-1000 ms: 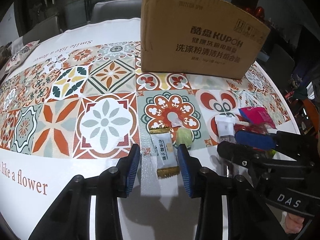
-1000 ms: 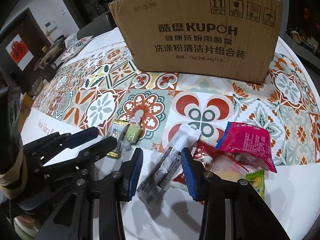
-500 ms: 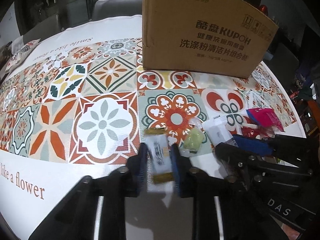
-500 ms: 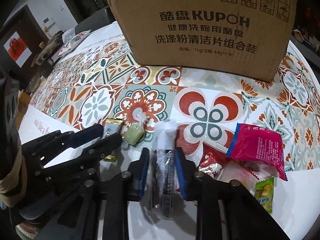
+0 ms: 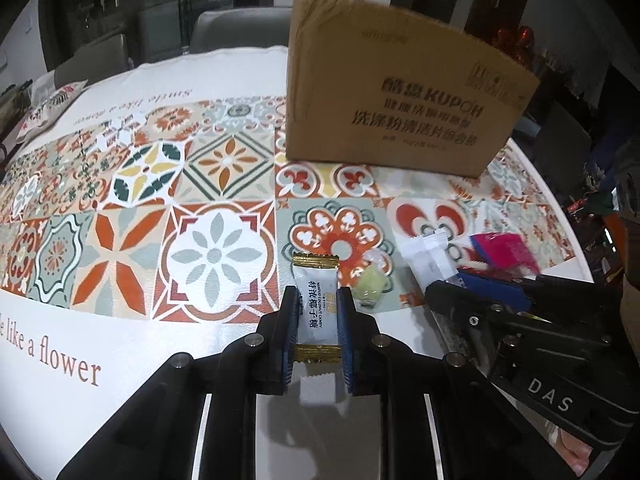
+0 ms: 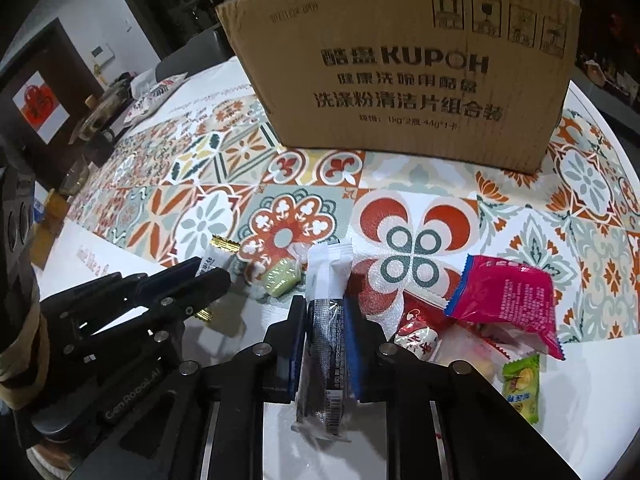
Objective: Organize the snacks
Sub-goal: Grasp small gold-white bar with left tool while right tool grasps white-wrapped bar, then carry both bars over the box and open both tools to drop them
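Note:
My left gripper is shut on a white coconut candy with gold ends, pinched across its middle just above the tablecloth. My right gripper is shut on a long white-and-black snack stick, which pokes out past both ends of the pads. A small green candy lies on the cloth between the two grippers and shows in the right wrist view as the green candy. The brown cardboard box stands at the back of the table.
Right of the right gripper lies a heap: a pink packet, a red-and-white candy and a green packet. The patterned tablecloth stretches bare to the left. A printed bag and chairs sit at the far side.
Both grippers went from open around their snacks to shut on them. The white candy and the snack stick now sit straight between the pads. Neither hand shifted much.

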